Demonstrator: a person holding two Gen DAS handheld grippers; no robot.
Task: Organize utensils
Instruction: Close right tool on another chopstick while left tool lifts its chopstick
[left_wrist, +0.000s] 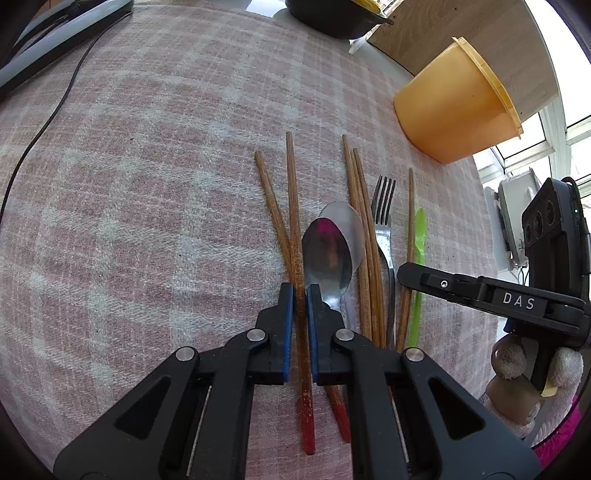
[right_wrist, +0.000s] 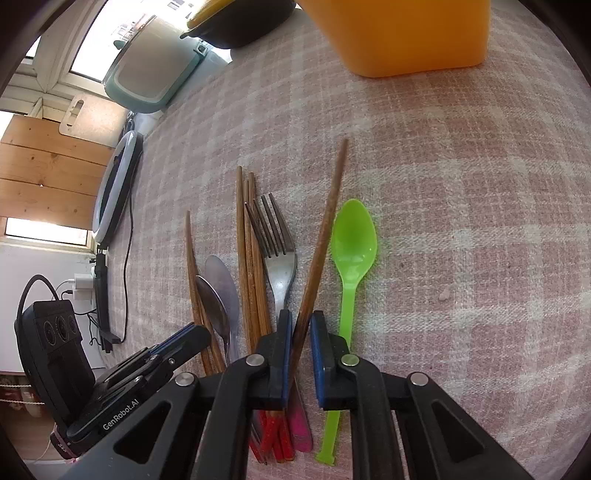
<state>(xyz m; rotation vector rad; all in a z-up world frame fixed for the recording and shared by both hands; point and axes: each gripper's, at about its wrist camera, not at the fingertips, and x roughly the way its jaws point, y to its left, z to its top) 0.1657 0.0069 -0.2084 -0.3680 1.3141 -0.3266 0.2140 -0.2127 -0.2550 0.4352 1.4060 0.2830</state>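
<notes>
The utensils lie in a loose row on the checked cloth of the bench (left_wrist: 147, 184): wooden chopsticks (left_wrist: 356, 206) with red ends, two metal spoons (left_wrist: 327, 254), a fork (left_wrist: 384, 214) and a green plastic spoon (right_wrist: 352, 236). The left tongs (left_wrist: 300, 291) are narrowed onto one chopstick (left_wrist: 293, 221) at the left of the row, its shaft running between the blue pads. The right tongs (right_wrist: 300, 321) are likewise closed down on another chopstick (right_wrist: 325, 221), which slants toward 1 o'clock between the fork and the green spoon. The yellow tub (left_wrist: 458, 103) stands at 1 o'clock of the row in the left view, well apart, and nothing is seen in it. Sorting looks barely begun: two chopsticks are gripped but not lifted clear, and everything else remains on the cloth.
</notes>
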